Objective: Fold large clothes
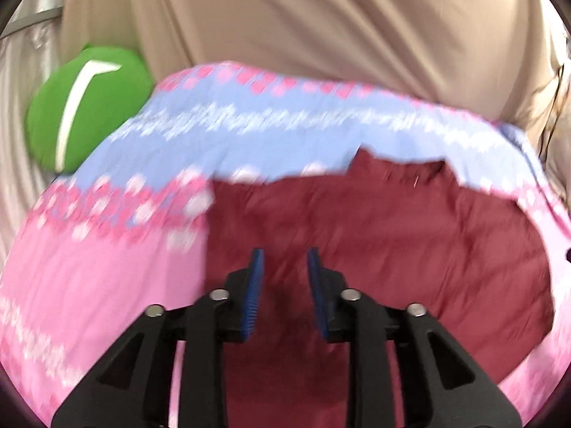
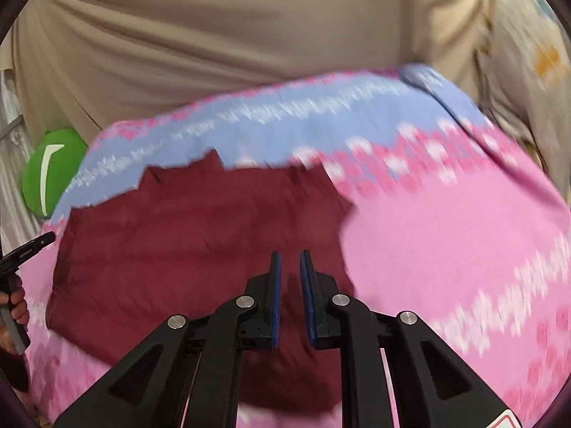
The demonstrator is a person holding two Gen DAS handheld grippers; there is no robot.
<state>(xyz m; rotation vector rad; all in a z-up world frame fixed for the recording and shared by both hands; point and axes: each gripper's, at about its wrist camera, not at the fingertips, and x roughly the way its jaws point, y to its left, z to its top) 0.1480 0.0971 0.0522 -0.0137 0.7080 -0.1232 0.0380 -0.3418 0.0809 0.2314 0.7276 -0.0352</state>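
A dark red garment point(image 1: 374, 235) lies spread on a pink, blue and white patterned bedspread point(image 1: 100, 278). It also shows in the right wrist view point(image 2: 185, 235) on the same bedspread point(image 2: 446, 242). My left gripper point(image 1: 285, 260) hangs above the garment's near part, jaws apart and empty. My right gripper point(image 2: 289, 262) is above the garment's right part near its edge, jaws slightly apart and empty. Both views are blurred by motion.
A beige sheet point(image 1: 303, 18) covers the surface behind the bedspread. A green cushion with a white mark point(image 1: 82, 110) sits at the far left, also in the right wrist view point(image 2: 50, 171). The left hand and its gripper handle point(image 2: 18, 278) show at the left edge.
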